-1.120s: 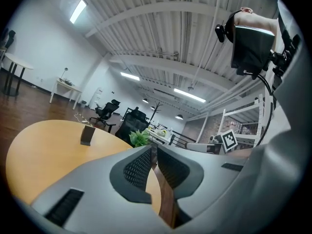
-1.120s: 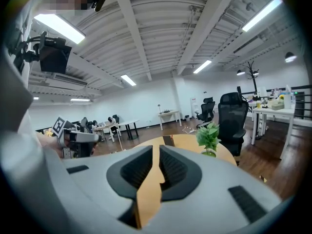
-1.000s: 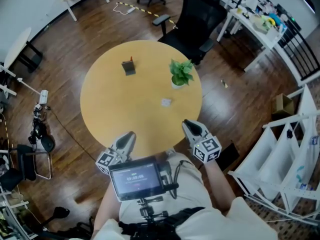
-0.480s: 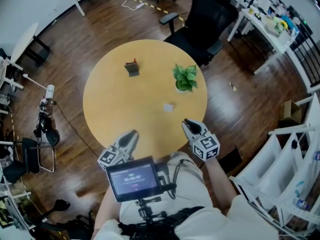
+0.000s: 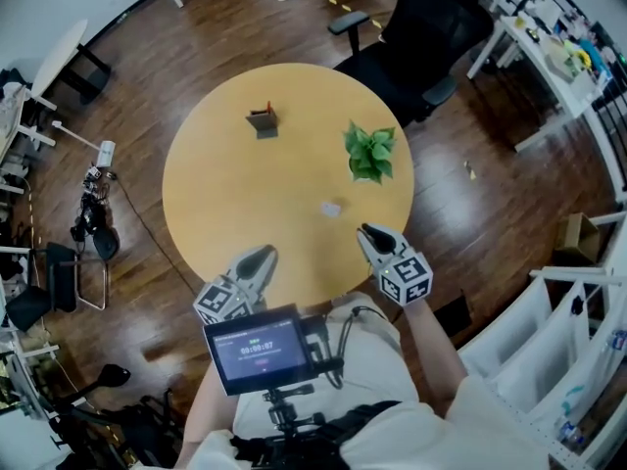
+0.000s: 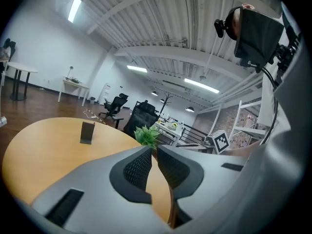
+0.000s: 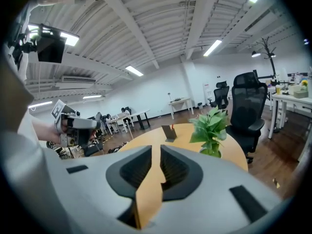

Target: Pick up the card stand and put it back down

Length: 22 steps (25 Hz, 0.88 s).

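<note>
The card stand (image 5: 263, 121), a small dark holder with a red bit on top, stands upright on the far left part of the round yellow table (image 5: 245, 194). It shows small and far off in the left gripper view (image 6: 87, 132) and the right gripper view (image 7: 169, 133). My left gripper (image 5: 259, 258) (image 6: 154, 147) hovers at the table's near edge, jaws together and empty. My right gripper (image 5: 369, 234) (image 7: 161, 147) is at the near right edge. Its jaws have just been opening a little and stand a narrow slit apart with nothing between them.
A potted green plant (image 5: 370, 153) (image 7: 210, 130) stands on the table's right side, with a small white object (image 5: 331, 208) nearer me. A black office chair (image 5: 431, 18) stands beyond the table. A camera rig with a screen (image 5: 260, 346) hangs at my chest.
Both grippers have edged forward over the table's near edge and dipped slightly. The card stand, plant and white object have not moved on the table.
</note>
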{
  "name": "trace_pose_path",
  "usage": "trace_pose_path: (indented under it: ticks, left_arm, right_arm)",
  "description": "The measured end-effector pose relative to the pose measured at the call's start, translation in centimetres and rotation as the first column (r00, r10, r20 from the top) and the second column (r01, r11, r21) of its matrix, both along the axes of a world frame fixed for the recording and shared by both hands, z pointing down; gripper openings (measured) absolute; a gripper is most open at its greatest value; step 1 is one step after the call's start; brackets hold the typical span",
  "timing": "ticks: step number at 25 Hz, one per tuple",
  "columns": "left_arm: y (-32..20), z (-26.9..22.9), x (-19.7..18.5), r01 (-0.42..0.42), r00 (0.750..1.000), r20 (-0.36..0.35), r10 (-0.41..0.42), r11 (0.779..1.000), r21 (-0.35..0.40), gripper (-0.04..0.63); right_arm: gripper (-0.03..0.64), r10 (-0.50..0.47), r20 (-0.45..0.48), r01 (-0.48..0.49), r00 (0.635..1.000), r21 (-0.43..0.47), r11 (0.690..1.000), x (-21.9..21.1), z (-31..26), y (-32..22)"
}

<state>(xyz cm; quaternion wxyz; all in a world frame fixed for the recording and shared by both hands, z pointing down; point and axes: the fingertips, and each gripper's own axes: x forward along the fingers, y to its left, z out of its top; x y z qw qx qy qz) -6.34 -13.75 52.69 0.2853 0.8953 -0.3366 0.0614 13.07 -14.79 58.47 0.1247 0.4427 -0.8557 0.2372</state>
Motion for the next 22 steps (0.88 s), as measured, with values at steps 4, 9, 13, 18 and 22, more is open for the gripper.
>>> trace_pose_path:
  ticks: [4,9,13,18,22]
  left_arm:
    - [-0.4,0.6,0.9,0.031,1.000,0.002,-0.031,1.000,0.004,0.035]
    - [0.4,1.1,1.0,0.068,0.998,0.004,-0.068,0.998,-0.016,0.035]
    - [1.1,1.8,0.9,0.080,0.997,0.020,-0.079,0.996,-0.036,0.035]
    - [0.5,2.3,1.6,0.092,0.995,0.037,-0.090,0.994,-0.060,0.035]
    - [0.5,2.4,2.3,0.093,0.995,0.038,-0.091,0.994,-0.060,0.035]
  right_arm:
    - [0.063,-0.042,-0.014,0.042,0.999,-0.006,0.999,0.5,1.5,-1.1]
    - [0.063,-0.091,-0.047,0.090,0.995,-0.020,0.996,0.6,2.8,-1.8]
    - [0.072,-0.111,-0.052,0.110,0.992,-0.026,0.994,0.7,3.5,-2.2]
    - [0.079,-0.145,-0.061,0.143,0.988,-0.046,0.989,0.9,5.3,-2.7]
    - [0.087,-0.171,-0.072,0.166,0.983,-0.069,0.984,0.6,7.2,-2.8]
